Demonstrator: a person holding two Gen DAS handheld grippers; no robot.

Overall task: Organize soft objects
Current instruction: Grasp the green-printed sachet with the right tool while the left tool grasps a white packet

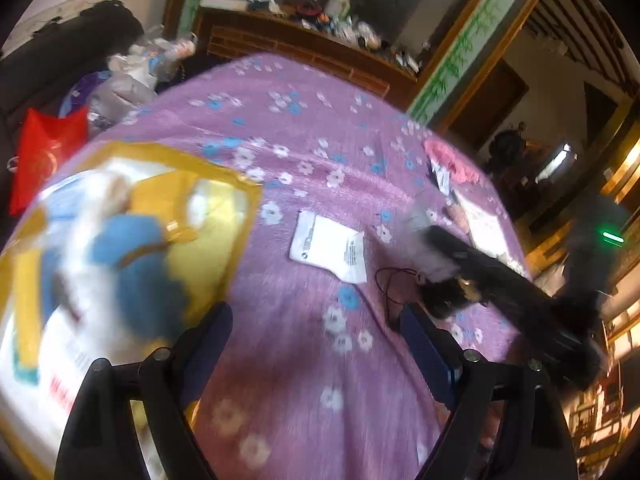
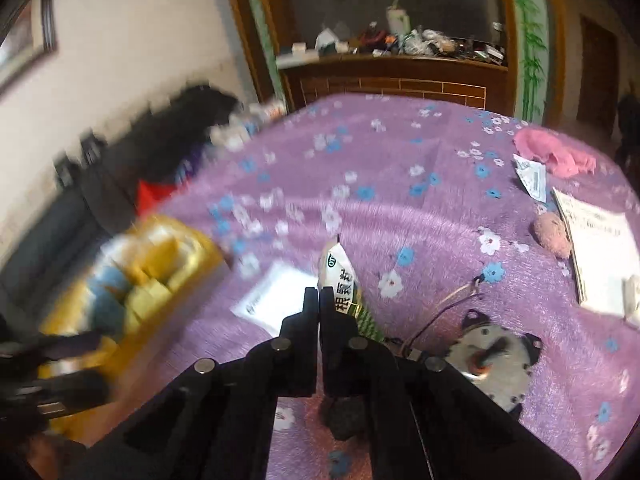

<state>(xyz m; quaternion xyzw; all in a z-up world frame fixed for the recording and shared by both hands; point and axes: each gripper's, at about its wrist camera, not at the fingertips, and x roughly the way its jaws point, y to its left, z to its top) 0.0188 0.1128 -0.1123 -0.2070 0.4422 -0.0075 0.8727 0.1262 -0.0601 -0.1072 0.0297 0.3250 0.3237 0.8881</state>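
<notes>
A yellow bag [image 1: 224, 184] with a blue-and-white plush toy [image 1: 132, 264] and yellow soft things lies on the purple flowered blanket [image 1: 288, 128]; it also shows in the right wrist view [image 2: 160, 276]. My left gripper [image 1: 316, 328] is open and empty above the blanket, right of the bag. My right gripper [image 2: 319, 300] is shut on a green-and-white packet [image 2: 344, 276], held above the blanket. It appears in the left wrist view [image 1: 424, 236] as a dark blurred arm. A white sachet [image 1: 328, 246] lies flat mid-blanket.
A black-and-white plush toy [image 2: 496, 360] with a cord lies near my right gripper. A pink plush ball [image 2: 552, 234], a pink cloth [image 2: 552, 152], a small packet [image 2: 532, 178] and papers [image 2: 600, 252] lie at right. A red bag [image 1: 44, 156] and clutter sit left of the bed.
</notes>
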